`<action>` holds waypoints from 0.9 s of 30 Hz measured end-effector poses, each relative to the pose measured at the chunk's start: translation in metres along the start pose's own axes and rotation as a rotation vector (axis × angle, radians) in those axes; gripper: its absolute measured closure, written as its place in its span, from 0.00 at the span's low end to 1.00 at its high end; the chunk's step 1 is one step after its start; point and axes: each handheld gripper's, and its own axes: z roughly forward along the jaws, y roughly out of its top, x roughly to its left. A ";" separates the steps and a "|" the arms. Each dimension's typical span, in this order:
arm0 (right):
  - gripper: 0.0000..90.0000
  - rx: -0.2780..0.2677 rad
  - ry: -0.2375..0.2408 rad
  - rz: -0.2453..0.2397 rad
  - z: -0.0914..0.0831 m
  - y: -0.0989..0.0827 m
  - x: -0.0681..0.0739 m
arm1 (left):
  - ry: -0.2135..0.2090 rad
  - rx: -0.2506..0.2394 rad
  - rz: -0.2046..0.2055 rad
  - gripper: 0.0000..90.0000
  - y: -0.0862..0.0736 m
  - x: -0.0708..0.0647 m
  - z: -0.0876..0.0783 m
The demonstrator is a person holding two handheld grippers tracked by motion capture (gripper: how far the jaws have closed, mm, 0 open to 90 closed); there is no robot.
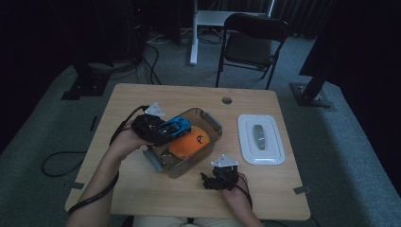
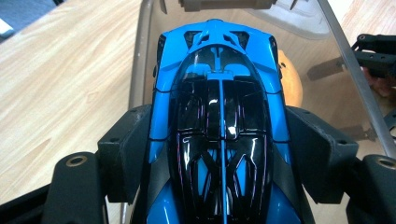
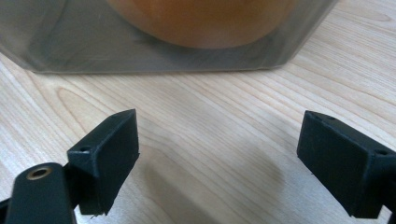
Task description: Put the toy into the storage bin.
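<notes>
Blue toy car (image 2: 219, 121), centre frame, pinched across its flanks by the left gripper (image 2: 219, 154): glossy, light, probably slippery, so mid-body suits. Right gripper (image 3: 219, 158) spread, empty.

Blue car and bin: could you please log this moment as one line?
left gripper: shut on blue car, over bin | bin: orange toy inside | right gripper: open, by bin | lid: on table
</notes>
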 end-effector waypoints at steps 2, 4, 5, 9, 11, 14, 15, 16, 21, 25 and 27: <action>0.14 0.000 0.000 0.008 0.000 0.000 -0.002 | -0.004 0.004 0.004 0.32 0.000 0.000 0.002; 0.14 -0.001 -0.004 0.013 -0.001 -0.001 -0.004 | -0.004 0.025 0.010 0.32 0.002 0.000 0.009; 0.14 -0.003 -0.002 0.015 -0.001 -0.001 -0.005 | -0.004 0.034 0.012 0.32 0.002 0.000 0.011; 0.14 0.001 0.002 0.022 -0.001 -0.002 -0.006 | -0.002 0.053 0.012 0.32 0.004 0.003 0.020; 0.14 0.004 0.003 0.022 0.000 -0.002 -0.006 | 0.003 0.064 0.013 0.32 0.004 0.004 0.025; 0.14 0.003 0.007 0.024 -0.001 -0.002 -0.007 | 0.005 0.075 0.010 0.31 0.004 0.005 0.030; 0.14 0.002 0.006 0.027 -0.001 -0.002 -0.007 | 0.004 0.073 0.008 0.31 0.004 0.005 0.032; 0.14 0.000 0.006 0.028 -0.001 -0.002 -0.008 | 0.009 0.084 0.015 0.31 0.004 0.004 0.034; 0.14 0.002 0.013 0.030 -0.002 -0.002 -0.008 | 0.000 0.094 0.008 0.31 0.004 0.006 0.037; 0.14 0.001 0.014 0.029 -0.002 -0.002 -0.008 | 0.028 0.049 -0.004 0.23 0.005 0.003 0.029; 0.14 0.001 0.014 0.029 -0.002 -0.002 -0.008 | 0.049 0.044 -0.006 0.19 0.006 0.004 0.023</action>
